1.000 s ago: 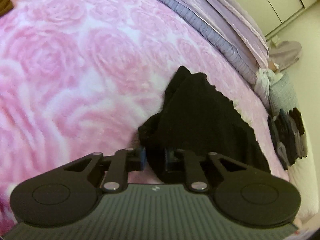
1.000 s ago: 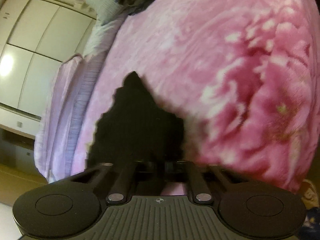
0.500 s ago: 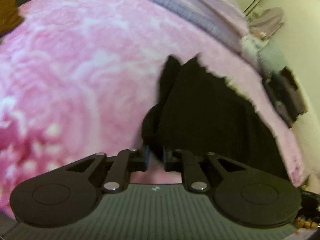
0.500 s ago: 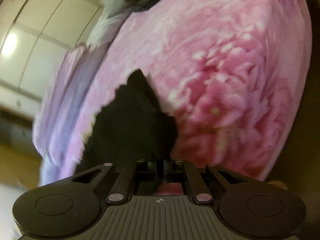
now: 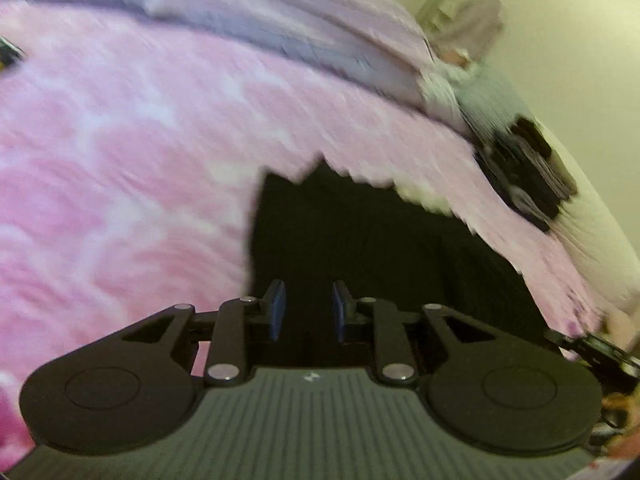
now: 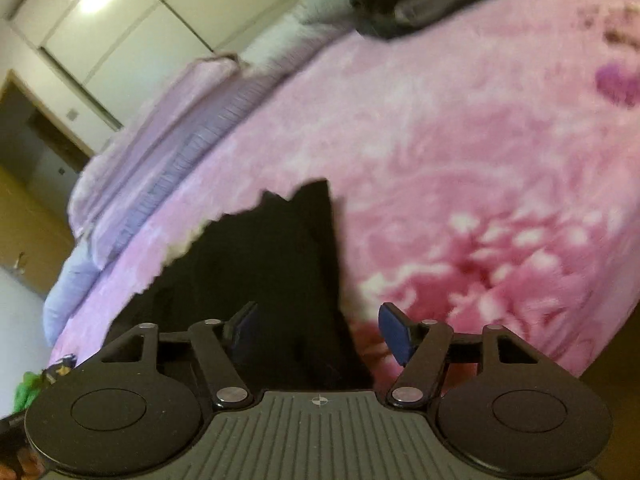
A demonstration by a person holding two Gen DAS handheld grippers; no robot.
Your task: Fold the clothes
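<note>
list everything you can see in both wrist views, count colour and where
garment: one, black, flat on the blanket ahead of both grippers
blanket: one, pink with a rose pattern, covering the bed
bedding: folded stack, lilac and pale blue, along the far edge of the bed
pile of clothes: one, dark, at the far corner of the bed
wardrobe doors: white, behind the bed
left gripper: black with blue pads, jaws just been opening, garment lying under the gap, not pinched
right gripper: black with blue pads, jaws just opened wide, garment edge below, not gripped
</note>
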